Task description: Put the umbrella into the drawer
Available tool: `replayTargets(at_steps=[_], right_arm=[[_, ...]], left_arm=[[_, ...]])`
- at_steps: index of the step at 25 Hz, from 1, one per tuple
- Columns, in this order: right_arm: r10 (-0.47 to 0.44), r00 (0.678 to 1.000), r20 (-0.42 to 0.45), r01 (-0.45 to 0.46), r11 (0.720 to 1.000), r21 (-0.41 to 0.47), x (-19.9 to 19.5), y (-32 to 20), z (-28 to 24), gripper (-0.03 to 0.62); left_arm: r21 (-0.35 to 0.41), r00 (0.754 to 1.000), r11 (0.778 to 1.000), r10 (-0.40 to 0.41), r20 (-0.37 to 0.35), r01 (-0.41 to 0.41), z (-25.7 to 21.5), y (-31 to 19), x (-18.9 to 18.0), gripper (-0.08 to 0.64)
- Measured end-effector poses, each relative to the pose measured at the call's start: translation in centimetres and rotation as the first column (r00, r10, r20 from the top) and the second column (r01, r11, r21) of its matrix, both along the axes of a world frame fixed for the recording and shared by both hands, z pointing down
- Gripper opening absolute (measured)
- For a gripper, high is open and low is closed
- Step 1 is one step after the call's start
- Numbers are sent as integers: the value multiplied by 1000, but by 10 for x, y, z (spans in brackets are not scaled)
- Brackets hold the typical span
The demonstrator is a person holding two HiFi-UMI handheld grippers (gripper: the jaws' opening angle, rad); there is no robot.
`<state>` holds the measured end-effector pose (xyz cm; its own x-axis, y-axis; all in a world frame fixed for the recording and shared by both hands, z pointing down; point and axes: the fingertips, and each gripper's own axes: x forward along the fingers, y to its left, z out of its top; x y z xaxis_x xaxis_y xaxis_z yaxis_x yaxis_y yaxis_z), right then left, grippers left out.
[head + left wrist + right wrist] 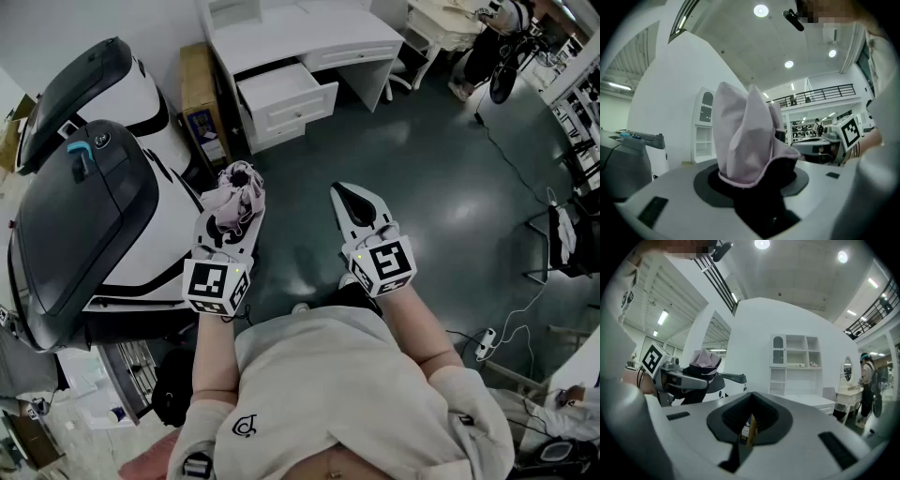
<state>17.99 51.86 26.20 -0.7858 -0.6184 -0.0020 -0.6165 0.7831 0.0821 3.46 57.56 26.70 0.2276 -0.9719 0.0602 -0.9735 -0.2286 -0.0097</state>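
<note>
A folded pale pink umbrella [238,198] with a dark handle end stands between the jaws of my left gripper [232,217], which is shut on it. In the left gripper view the pink fabric [746,140] rises straight up out of the black pads and fills the middle. My right gripper [355,203] hangs beside it on the right, jaws together with nothing in them. Its own view shows the dark pads meeting at a thin slit [749,422]. Ahead, the white desk [281,33] has its drawer [286,92] pulled open. Both grippers are well short of the drawer.
Large white and black machines [84,202] stand close on the left. A brown carton [201,94] leans beside the desk. A person [495,37] stands at the far right, with cables and a power strip [486,342] on the dark floor.
</note>
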Motion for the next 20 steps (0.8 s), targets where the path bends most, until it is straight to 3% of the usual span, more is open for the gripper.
replayTargets(at_steps=[20], right_arm=[[20, 1000, 24, -19, 998, -66, -10, -18, 11, 6]], left_arm=[[-22, 1000, 1000, -9, -10, 9, 12, -11, -16, 230]])
